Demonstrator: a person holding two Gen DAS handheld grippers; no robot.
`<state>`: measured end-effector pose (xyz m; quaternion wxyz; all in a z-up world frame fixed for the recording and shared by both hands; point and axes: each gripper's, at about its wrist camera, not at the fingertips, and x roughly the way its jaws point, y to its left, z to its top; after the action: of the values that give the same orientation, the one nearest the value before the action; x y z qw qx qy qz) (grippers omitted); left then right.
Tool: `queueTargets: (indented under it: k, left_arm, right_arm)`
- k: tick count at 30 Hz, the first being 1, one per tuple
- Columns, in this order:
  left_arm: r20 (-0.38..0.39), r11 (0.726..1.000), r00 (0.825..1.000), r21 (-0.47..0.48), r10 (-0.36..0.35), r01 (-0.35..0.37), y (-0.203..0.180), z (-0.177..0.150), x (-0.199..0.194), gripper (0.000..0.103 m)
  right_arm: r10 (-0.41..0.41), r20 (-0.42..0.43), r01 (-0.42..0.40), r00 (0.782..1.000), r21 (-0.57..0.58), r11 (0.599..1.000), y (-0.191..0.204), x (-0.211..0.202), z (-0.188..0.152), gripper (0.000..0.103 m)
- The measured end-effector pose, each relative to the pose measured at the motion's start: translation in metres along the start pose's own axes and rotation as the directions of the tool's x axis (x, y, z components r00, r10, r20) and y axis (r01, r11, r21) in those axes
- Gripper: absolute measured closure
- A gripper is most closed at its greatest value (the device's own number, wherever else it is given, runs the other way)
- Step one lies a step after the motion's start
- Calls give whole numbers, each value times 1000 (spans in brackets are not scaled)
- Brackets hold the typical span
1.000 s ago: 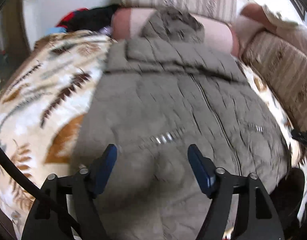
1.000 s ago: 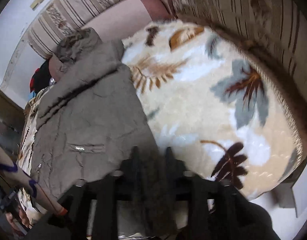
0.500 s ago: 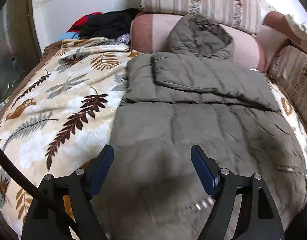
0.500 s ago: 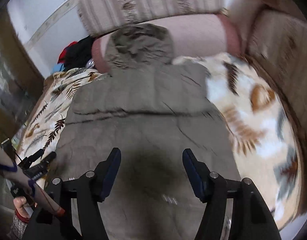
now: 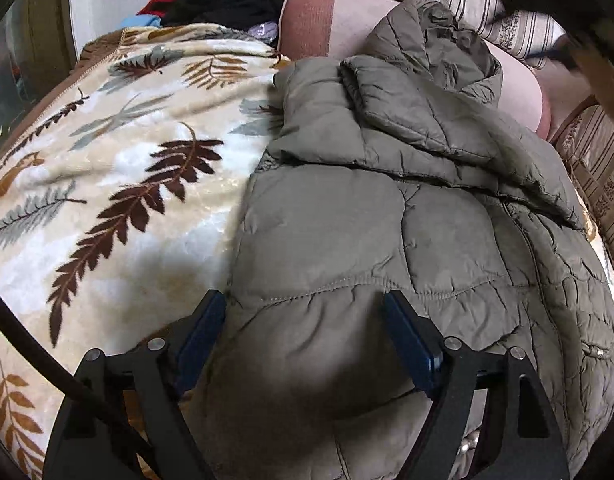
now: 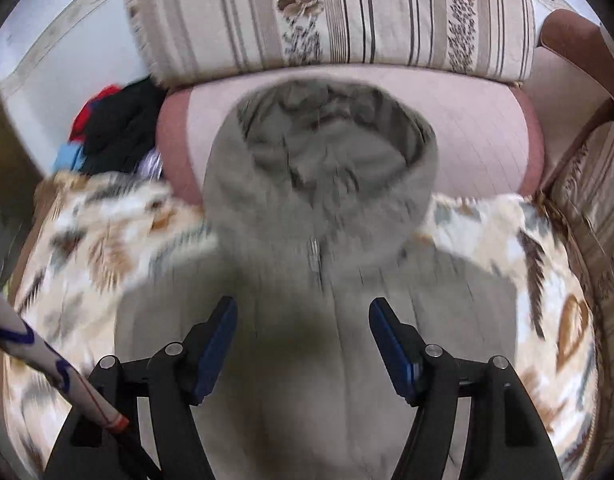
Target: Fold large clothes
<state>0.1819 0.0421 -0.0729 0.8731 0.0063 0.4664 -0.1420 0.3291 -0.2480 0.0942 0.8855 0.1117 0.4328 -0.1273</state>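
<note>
Right gripper (image 6: pixel 303 340) newly released, jaws wider

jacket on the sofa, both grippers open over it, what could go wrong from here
The jacket is thick and puffy; the left gripper straddles a bulging quilted fold, so a pinch may catch only the top layer or slip off. The sleeve folded across the chest lies loose and could slide off when lifted. The hood rests against the pink bolster and may drag. The right gripper view is blurred.
</note>
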Motion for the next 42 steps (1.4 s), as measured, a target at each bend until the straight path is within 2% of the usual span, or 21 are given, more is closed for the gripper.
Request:
queueTargets:
  k: [4,9,12,16,17,18,19,20,21,22,25,29,32,36,39,40,42]
  left_arm:
    - [-26,1000,1000,-5,-13,13,1,-1,6,17]
    - [-61,998,997,-47,-40,37,5,2,17,12]
    - [-58,998,997,-49,-42,39,5,4,18,10]
    - [-55,999,998,-36,-33,31,3,4,20,9]
    - [-56,999,998,-35,-33,31,2,4,20,8]
    - [-56,999,998,-34,-32,30,2,4,20,8]
    - [-57,999,998,-33,-31,29,2,4,20,8]
    - [-57,999,998,-33,-30,28,2,4,20,8]
    - [-58,999,998,-32,-29,27,1,4,20,8]
    - [-59,999,998,-33,-28,26,1,4,19,8]
    - [-60,999,998,-34,-27,25,2,5,19,8]
    - [-58,999,998,-34,-21,19,2,5,17,8]
    - [-36,999,999,-41,2,-3,5,5,8,8]
    - [66,997,998,-77,-2,8,15,5,-25,8]
    - [137,993,990,-119,17,-1,27,4,-48,8]
    - [146,991,989,-137,18,3,31,4,-50,8]
    - [146,986,989,-166,16,9,40,6,-51,8]
  right_arm:
    - [7,65,-12,998,76,997,19,29,65,26]
    - [72,128,-96,989,193,976,33,64,122,14]
    - [68,132,-98,989,242,965,39,91,142,13]
    - [-9,66,-10,998,286,958,42,133,147,14]
    - [-18,51,2,999,285,959,41,140,145,28]
    - [-7,40,-4,999,271,963,40,144,141,66]
    - [10,29,-17,1000,259,966,40,145,139,86]
    - [15,19,-19,1000,241,970,41,142,135,93]
    - [-5,34,-3,999,212,977,44,133,132,94]
    - [-34,60,24,998,160,987,48,117,128,94]
    - [-36,95,31,995,54,998,54,72,109,95]
    - [-6,129,14,992,-55,998,55,2,69,96]
    - [42,129,-29,991,-103,994,50,-52,22,96]
    - [122,104,-111,987,-113,987,29,-107,-61,96]
    - [164,68,-157,984,-101,982,18,-120,-123,96]
    - [182,42,-178,982,-77,981,12,-115,-147,96]
    - [191,-12,-192,981,-30,981,6,-92,-171,96]
